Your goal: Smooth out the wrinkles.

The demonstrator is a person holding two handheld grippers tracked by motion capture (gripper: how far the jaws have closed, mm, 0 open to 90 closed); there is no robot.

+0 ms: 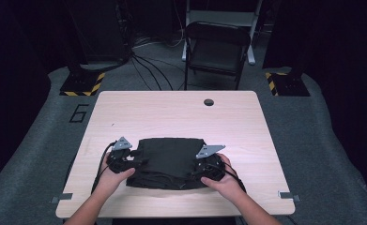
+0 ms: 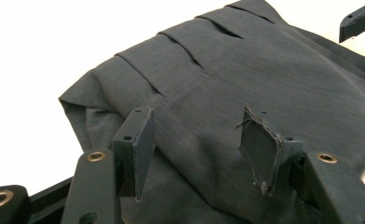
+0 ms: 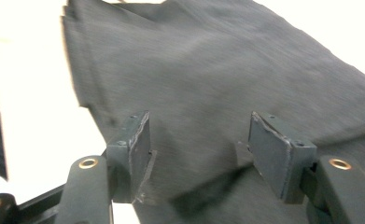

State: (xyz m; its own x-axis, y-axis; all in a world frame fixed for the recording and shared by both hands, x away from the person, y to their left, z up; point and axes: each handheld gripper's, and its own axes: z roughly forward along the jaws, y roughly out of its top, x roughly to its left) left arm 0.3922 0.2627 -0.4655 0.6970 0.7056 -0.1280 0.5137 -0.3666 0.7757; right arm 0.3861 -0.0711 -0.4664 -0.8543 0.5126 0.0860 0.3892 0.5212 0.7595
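Observation:
A dark grey folded cloth (image 1: 169, 161) lies on the pale wooden table (image 1: 172, 112) near its front edge. My left gripper (image 1: 135, 161) is at the cloth's left edge and my right gripper (image 1: 201, 169) at its front right part, each held in a hand. In the left gripper view the cloth (image 2: 227, 84) shows pleated folds, and the gripper (image 2: 199, 135) stands open just over it, pads apart and nothing pinched. In the right gripper view the gripper (image 3: 203, 140) also stands open above the cloth (image 3: 208, 70), whose layered edge runs along the left.
A round cable hole (image 1: 209, 102) sits near the table's far edge. A black folding chair (image 1: 216, 47) stands behind the table, with cables on the floor. The tip of the other gripper's jaw (image 2: 360, 21) shows in the left gripper view's top right corner.

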